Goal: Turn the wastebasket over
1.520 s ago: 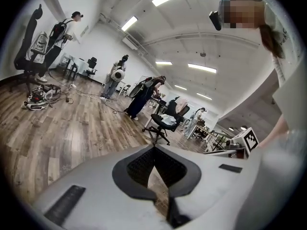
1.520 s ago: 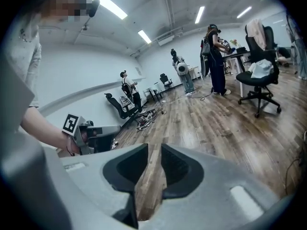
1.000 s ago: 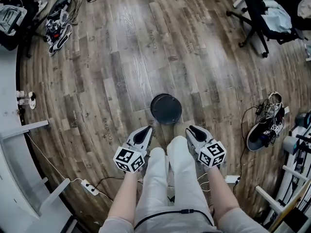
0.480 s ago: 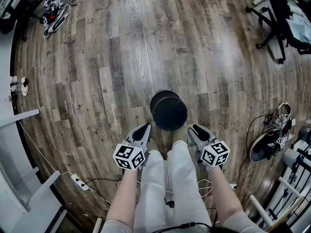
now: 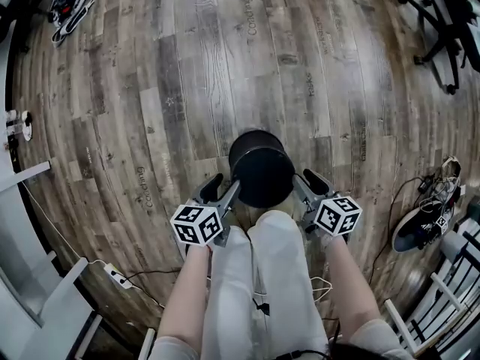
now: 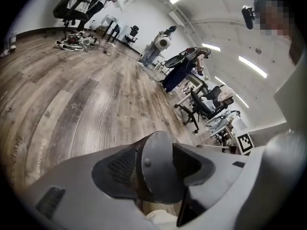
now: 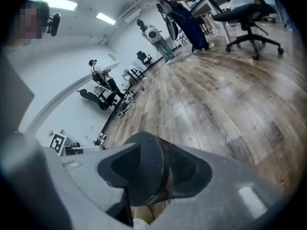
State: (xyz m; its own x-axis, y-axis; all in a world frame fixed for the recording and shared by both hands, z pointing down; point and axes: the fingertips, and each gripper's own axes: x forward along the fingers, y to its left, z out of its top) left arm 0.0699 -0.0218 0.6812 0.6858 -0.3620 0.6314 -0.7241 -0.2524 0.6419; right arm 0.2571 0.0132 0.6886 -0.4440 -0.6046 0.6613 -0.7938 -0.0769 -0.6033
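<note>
A black mesh wastebasket [image 5: 261, 169] stands upside down on the wood floor, solid base up, just in front of the person's knees. My left gripper [image 5: 222, 187] is at its left side and my right gripper [image 5: 306, 183] at its right side. Both sets of jaws are opening. In the left gripper view the wastebasket [image 6: 160, 169] fills the gap between the spread jaws of the left gripper [image 6: 153, 170]. In the right gripper view the wastebasket [image 7: 144, 169] lies the same way inside the right gripper [image 7: 149, 170]. I cannot tell whether any pad touches the mesh.
The person's pale trouser legs [image 5: 262, 276] are right behind the basket. An office chair [image 5: 450, 28] stands far right. A heap of shoes and cables [image 5: 424, 223] lies at the right, a power strip [image 5: 120, 277] at the lower left, and a white table edge [image 5: 22, 178] along the left.
Both grippers have dropped from above the knees down to the basket's two sides. Their jaws have spread apart. The head camera has come lower and nearer the basket.
</note>
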